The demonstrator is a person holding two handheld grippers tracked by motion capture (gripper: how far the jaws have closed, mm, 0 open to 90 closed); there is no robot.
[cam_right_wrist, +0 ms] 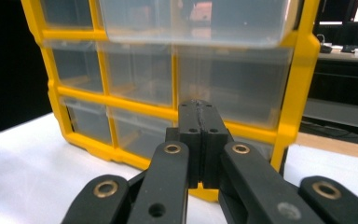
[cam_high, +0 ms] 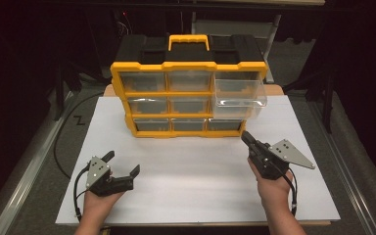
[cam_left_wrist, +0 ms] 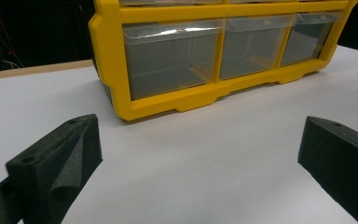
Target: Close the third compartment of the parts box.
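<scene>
Right hand-held gripper (cam_high: 245, 135) lower right, jaws pressed together, empty, just below pulled-out clear plastic drawer (cam_high: 239, 93) of yellow-framed organiser (cam_high: 188, 65), left gripper (cam_high: 122, 164) lower left, spread.

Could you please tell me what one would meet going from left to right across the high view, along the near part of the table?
Left gripper, jaws open → bare white table top → right gripper, jaws shut and empty.
</scene>
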